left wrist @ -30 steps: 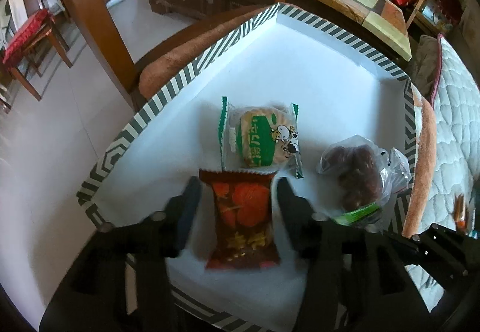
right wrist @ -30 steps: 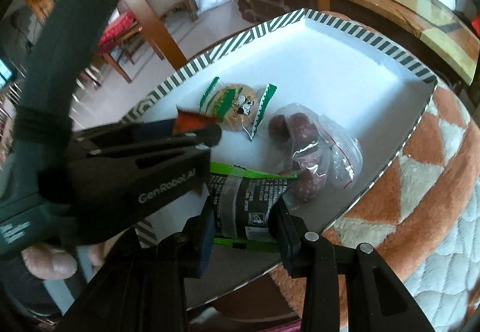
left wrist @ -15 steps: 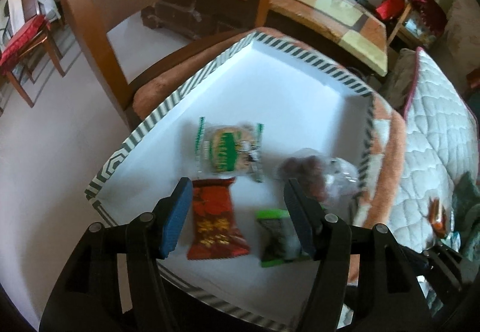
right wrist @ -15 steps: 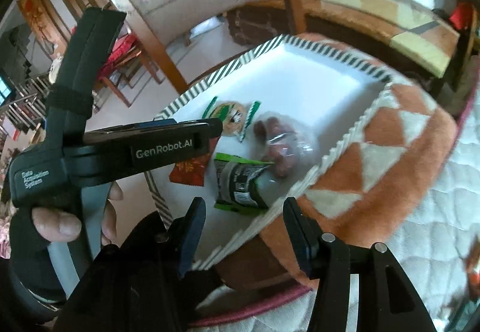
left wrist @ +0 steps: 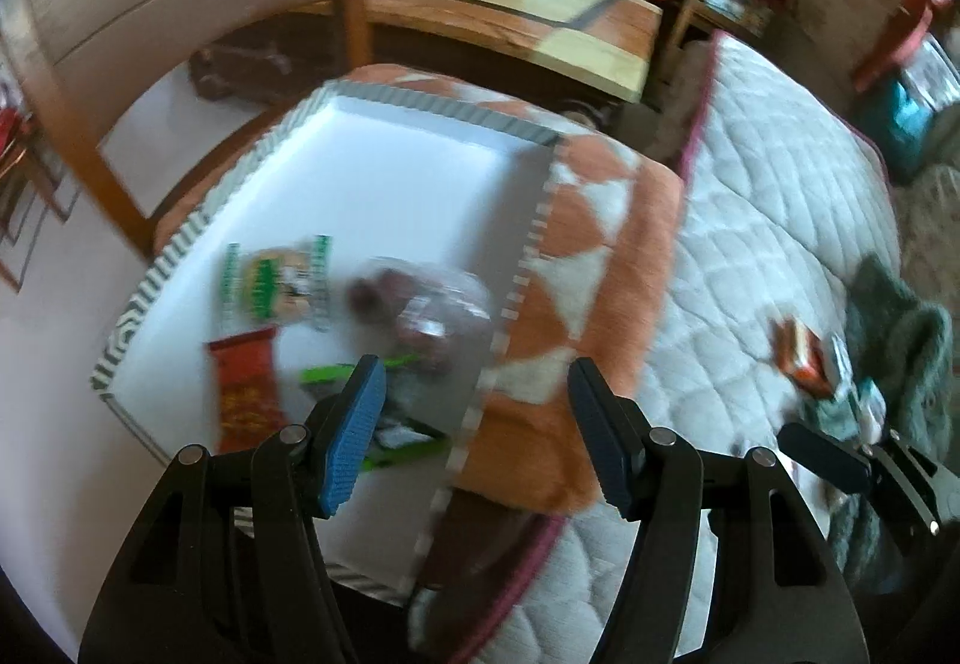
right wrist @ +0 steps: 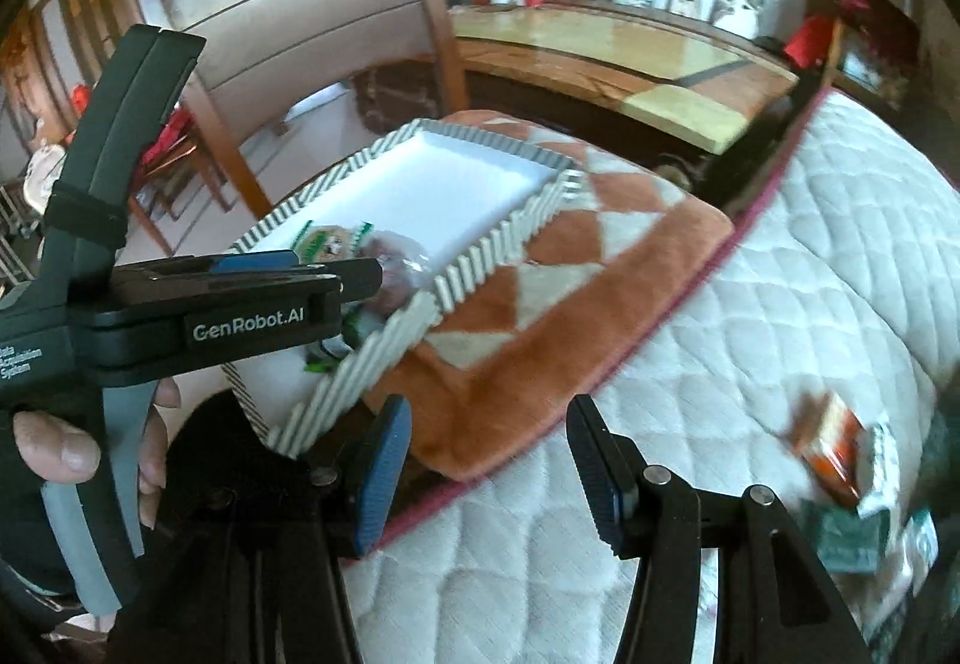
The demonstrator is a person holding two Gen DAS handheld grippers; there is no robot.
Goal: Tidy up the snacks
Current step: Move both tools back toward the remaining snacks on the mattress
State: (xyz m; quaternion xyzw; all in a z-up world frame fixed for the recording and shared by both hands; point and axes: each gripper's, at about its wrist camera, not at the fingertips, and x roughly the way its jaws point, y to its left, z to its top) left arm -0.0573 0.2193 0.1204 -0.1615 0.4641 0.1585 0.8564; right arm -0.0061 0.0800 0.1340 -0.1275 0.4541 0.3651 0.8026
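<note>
Left wrist view: left gripper (left wrist: 471,427) low in the frame, jaws parted about halfway and empty, having opened a little over the last second, now steady. Tray (left wrist: 420,103) with striped rim up and left of centre, holding four snacks at its near corner: green-edged cookie pack (left wrist: 273,283), clear bag of dark pieces (left wrist: 420,304), red packet (left wrist: 246,388), green-trimmed pack (left wrist: 396,424) partly behind the left finger. Loose snacks (left wrist: 807,358) far right on the white quilt (left wrist: 750,244), orange wrapper blurred, long axis hard to tell. Right gripper's tip poking in at lower right, nearer that pile.

Right wrist view: right gripper (right wrist: 486,463) bottom centre, jaws partly spread, nothing between them, having let go and widened earlier in the last second. Orange wrapper and green packets at right edge, just right of and level with the fingers. Likely next: swing right, pitched downward, for a fresh pick. Left gripper crossing frame left, a hand (right wrist: 72,448) on its handle.
</note>
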